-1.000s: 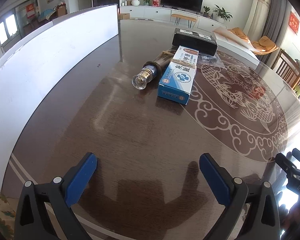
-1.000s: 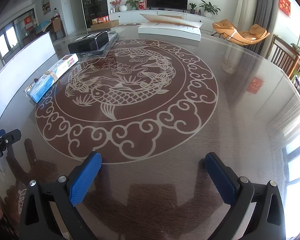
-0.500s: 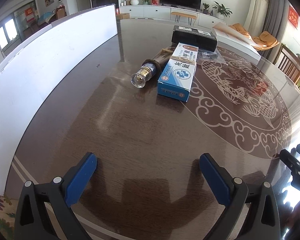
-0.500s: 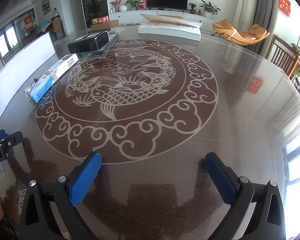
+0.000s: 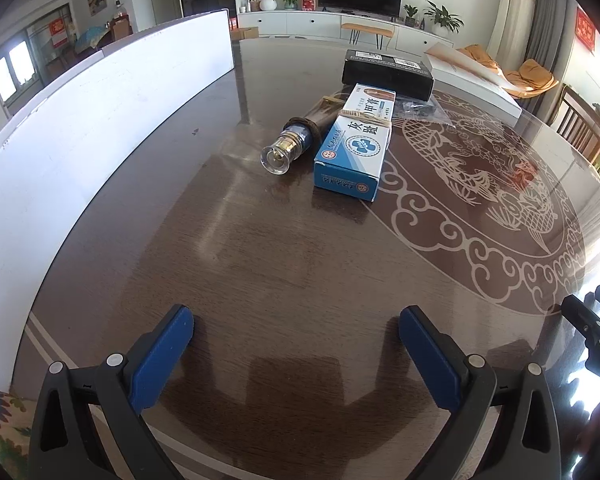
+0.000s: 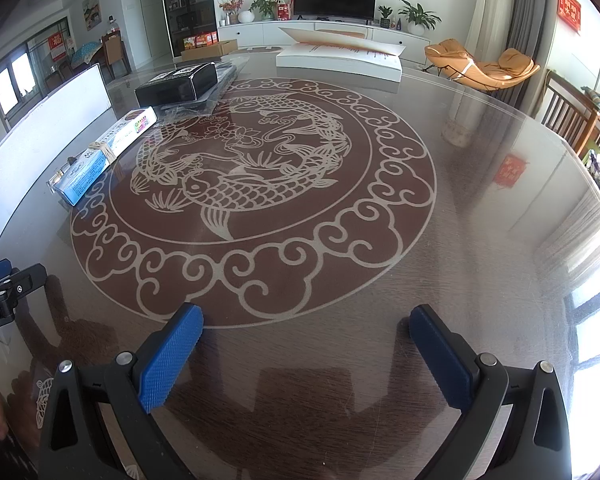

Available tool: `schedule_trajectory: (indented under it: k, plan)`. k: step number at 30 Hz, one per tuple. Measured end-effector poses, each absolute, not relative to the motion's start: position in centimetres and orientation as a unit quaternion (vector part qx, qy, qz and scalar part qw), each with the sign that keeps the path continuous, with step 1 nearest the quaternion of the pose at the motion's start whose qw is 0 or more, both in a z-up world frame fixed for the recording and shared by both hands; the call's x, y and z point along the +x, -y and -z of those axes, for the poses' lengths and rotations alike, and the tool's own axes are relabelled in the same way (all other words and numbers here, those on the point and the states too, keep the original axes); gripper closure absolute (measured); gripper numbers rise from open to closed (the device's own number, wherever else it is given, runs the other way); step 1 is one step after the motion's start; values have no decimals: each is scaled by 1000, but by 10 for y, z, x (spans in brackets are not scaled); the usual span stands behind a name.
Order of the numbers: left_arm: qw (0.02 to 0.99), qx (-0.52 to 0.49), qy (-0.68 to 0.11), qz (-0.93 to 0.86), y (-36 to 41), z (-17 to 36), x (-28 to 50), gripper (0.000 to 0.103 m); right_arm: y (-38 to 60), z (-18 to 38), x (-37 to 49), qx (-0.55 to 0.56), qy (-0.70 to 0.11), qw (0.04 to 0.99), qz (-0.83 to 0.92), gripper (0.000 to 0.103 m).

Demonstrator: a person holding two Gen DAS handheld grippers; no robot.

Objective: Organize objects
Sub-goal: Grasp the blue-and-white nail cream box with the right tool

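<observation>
— Both grippers are seen spread wide with nothing between the blue pads: the left gripper [image 5: 296, 350] is held low over bare wood, the right gripper [image 6: 306, 354] over the rim of the inlaid pattern. What is laid out, from the largest down?

— The round table [image 5: 260, 264] is covered by a glossy top, and a fish-and-cloud medallion [image 6: 256, 184] is set in its middle. A long white board [image 5: 100, 120] is stood along the far-left edge in the left wrist view. A flat white box [image 6: 340, 62] is placed at the far side of the table.

— And the smaller things?

— A black box [image 5: 386, 74] is found beyond the others, with clear plastic wrap [image 5: 420, 110] lying just beside it. A blue-and-white carton [image 5: 356, 144] (bound with a rubber band) is laid lengthwise at the medallion's edge, its near end pointed toward the left gripper. A small bottle [image 5: 296, 140] with a clear cap is laid on its side, touching the carton's left flank.

— Is either gripper in contact with them?

— No; both are kept well apart from the group.
</observation>
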State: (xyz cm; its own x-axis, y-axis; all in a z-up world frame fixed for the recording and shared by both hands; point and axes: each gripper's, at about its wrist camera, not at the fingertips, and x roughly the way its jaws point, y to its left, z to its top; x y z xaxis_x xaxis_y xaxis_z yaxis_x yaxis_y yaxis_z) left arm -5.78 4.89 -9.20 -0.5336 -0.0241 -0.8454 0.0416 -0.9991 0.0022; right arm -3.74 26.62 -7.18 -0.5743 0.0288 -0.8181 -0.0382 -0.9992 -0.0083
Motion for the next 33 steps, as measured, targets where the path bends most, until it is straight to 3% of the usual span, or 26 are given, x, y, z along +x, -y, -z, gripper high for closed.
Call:
schedule_trajectory:
  k: [19, 28, 33]
  plan:
    - [66, 482, -42, 873, -27, 91, -56, 0, -265, 71, -45, -473, -1, 11, -881, 0]
    - [68, 482, -36, 873, -28, 91, -57, 0, -164, 39, -158, -495, -9, -127, -859, 1]
    - [67, 482, -36, 873, -28, 91, -58, 0, -98, 46, -217, -543, -17, -174, -821, 10]
